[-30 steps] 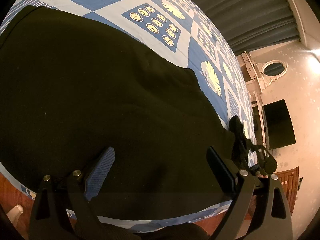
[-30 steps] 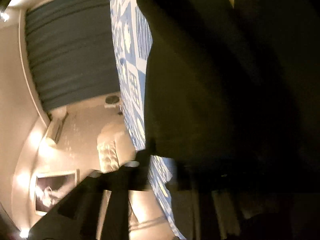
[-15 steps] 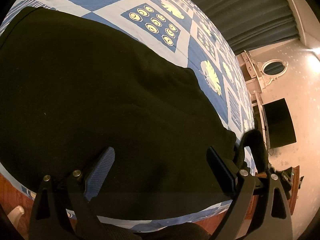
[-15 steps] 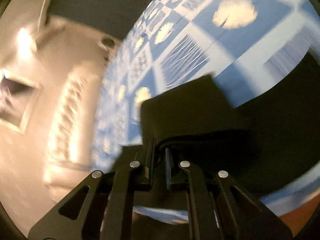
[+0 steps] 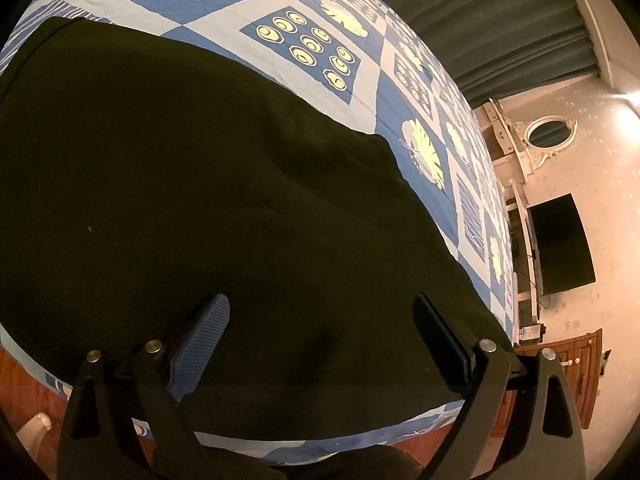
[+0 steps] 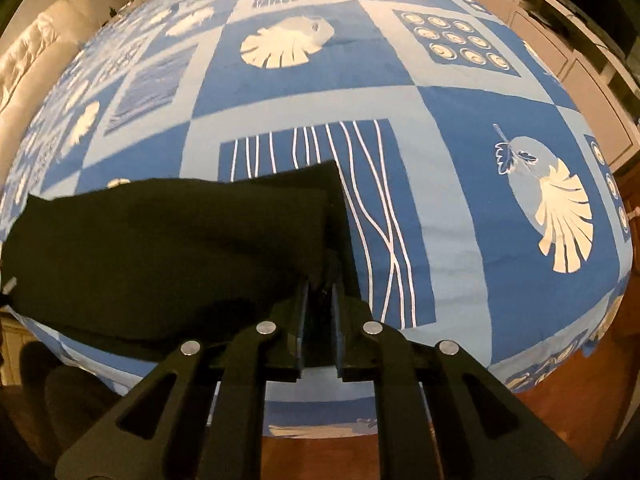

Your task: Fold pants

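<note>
Black pants [image 6: 168,240] pinched in right gripper [image 6: 320,292]; left gripper [image 5: 320,320] spread wide.

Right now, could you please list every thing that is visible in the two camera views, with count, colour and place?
pants: one, black, spread on the bed near its front edge; one end is pinched in the right gripper.
bedspread: one, blue and pale blue checks with cream shell and leaf prints, covers the bed under the pants.
curtain: one, dark grey-green, behind the bed.
television: one, black, off, at the wall to the right of the bed.
oval mirror: one, white frame, on the wall.
left gripper: one, black with blue pads, fingers wide apart above the pants.
right gripper: one, black, closed on the pants.
</note>
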Tool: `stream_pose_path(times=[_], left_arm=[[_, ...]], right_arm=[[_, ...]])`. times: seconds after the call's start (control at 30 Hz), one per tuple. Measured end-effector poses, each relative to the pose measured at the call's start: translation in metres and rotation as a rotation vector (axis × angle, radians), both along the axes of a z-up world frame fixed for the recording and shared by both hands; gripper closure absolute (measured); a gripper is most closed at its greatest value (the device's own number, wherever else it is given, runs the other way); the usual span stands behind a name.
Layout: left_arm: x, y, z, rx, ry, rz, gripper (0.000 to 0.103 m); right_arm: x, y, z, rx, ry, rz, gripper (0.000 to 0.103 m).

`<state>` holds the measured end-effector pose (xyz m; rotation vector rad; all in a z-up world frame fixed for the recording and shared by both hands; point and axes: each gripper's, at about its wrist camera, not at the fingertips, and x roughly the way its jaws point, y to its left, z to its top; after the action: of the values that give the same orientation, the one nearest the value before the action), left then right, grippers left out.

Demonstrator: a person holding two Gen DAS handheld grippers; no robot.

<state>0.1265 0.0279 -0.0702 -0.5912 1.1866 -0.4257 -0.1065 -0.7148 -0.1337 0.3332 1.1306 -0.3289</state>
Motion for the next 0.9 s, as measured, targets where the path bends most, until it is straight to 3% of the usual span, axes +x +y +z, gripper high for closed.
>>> stream_pose_path(times=[0.1,0.17,0.23,0.27,0.33,0.5,0.57,0.67,0.77,0.9], left_arm=[[-0.001,-0.001,0.0,0.006,-0.004,-0.006,0.011],[-0.001,-0.001,0.0,0.009,-0.005,-0.008,0.011],[-0.001,-0.002,0.0,0.013,-0.006,-0.01,0.011],[0.0,-0.003,0.0,0.016,-0.007,-0.011,0.011],[-0.001,-0.003,0.0,0.022,-0.009,-0.015,0.011],[0.0,-0.005,0.0,0.032,-0.012,-0.022,0.011],[0.0,-0.005,0.0,0.035,-0.012,-0.021,0.011],[0.0,-0.007,0.001,0.044,-0.016,-0.027,0.011],[0.0,-0.008,0.001,0.049,-0.018,-0.03,0.011],[-0.001,-0.008,0.001,0.043,-0.016,-0.027,0.011]], right_arm=[[-0.003,-0.008,0.011,0.032,-0.059,-0.004,0.093],[-0.003,-0.014,0.001,0.014,-0.002,0.001,0.09],[-0.01,-0.023,-0.01,0.088,0.041,-0.045,0.069],[-0.015,-0.029,-0.01,0.116,0.019,-0.083,0.063],[-0.033,-0.04,-0.006,0.206,-0.079,-0.187,0.04],[-0.09,-0.036,-0.025,0.608,-0.399,-0.459,0.04],[-0.098,-0.018,-0.043,0.782,-0.465,-0.478,0.04],[-0.094,0.012,-0.06,0.928,-0.517,-0.461,0.044],[-0.078,0.033,-0.074,1.016,-0.502,-0.433,0.044],[-0.069,0.036,-0.076,0.999,-0.562,-0.454,0.044]])
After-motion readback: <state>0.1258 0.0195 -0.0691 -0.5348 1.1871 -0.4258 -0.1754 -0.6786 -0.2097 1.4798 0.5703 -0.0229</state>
